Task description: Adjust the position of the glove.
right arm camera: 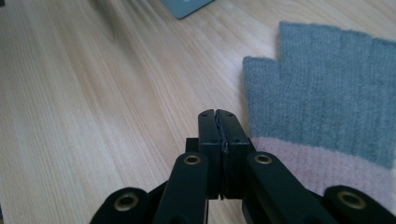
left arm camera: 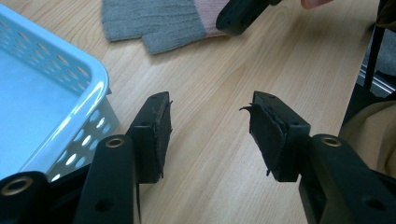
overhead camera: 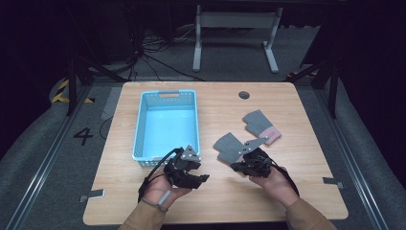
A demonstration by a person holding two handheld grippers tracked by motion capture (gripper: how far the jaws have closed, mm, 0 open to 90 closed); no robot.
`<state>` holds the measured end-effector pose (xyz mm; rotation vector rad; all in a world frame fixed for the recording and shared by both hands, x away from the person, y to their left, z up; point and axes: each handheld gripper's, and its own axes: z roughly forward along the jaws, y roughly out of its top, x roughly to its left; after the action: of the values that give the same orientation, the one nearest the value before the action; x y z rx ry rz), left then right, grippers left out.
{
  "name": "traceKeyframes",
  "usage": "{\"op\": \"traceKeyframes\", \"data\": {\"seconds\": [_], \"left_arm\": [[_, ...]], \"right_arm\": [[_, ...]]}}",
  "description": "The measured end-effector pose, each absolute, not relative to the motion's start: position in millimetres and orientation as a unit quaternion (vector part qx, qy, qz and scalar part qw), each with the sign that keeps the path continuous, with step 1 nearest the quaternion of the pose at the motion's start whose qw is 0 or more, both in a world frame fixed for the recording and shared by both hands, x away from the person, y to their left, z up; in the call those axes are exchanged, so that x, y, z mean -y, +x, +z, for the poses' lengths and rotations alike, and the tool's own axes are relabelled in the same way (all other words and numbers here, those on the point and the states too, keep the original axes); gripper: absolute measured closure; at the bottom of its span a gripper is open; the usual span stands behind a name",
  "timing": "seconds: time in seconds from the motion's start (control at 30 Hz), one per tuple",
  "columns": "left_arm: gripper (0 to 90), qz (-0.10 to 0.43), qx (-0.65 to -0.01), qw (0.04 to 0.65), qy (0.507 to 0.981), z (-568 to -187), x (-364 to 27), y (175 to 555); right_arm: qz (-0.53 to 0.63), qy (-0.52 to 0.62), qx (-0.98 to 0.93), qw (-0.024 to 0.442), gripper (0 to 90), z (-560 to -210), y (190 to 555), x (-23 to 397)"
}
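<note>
R gripper (right arm camera: 218,116) was pinched fully closed w/ nothing between the pads, tip beside the near glove (overhead camera: 230,147) at frame centre. Risk: closed jaws would just shove the knit. L gripper (left arm camera: 210,126) sat half-open, empty, by the basket (overhead camera: 139,139) at lower left.

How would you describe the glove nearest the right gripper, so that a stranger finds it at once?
On the wooden table, look right of the blue basket. Two grey knitted gloves with pink cuffs lie there. The near glove lies right in front of the shut right gripper, while the other glove lies farther back and to the right.
</note>
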<state>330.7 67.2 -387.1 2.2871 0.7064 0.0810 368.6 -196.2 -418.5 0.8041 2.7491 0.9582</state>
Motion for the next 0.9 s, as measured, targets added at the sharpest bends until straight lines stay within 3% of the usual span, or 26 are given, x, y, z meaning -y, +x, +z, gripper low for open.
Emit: {"op": "traceKeyframes", "data": {"seconds": [0.9], "left_arm": [[49.3,0.028,-0.269,0.368,0.890,-387,-63,335]], "right_arm": [[0.289,0.291,-0.911,0.046,89.4,-433,373,209]]}}
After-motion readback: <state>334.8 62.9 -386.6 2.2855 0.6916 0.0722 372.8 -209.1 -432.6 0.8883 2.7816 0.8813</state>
